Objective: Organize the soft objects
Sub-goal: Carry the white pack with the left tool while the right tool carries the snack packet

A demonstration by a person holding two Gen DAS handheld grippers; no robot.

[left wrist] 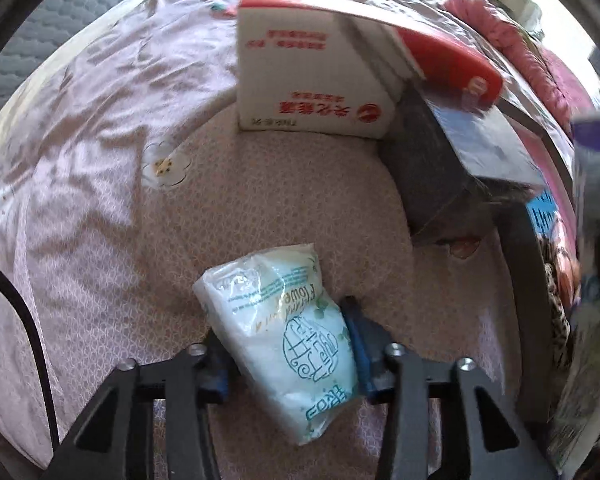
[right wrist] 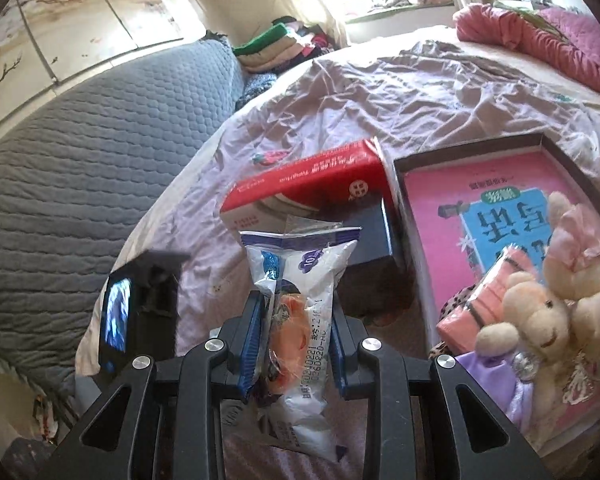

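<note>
Pinched in the left tool (left wrist: 288,354) low in the frame was a white-and-green soft tissue pack (left wrist: 284,328); a white plastic snack packet (right wrist: 296,312) was clamped by the right tool (right wrist: 296,336). Gentle pressure was advisable toward the dark tray (right wrist: 476,146).

I see a pale green-printed tissue pack (left wrist: 284,332) lying tilted on the patterned sheet. A white and purple plastic packet (right wrist: 296,312) with something orange inside stands upright. In the shallow pink-lined box (right wrist: 476,152) a beige plush rabbit (right wrist: 556,300) in a purple dress leans beside a salmon-pink pack (right wrist: 484,304).
</note>
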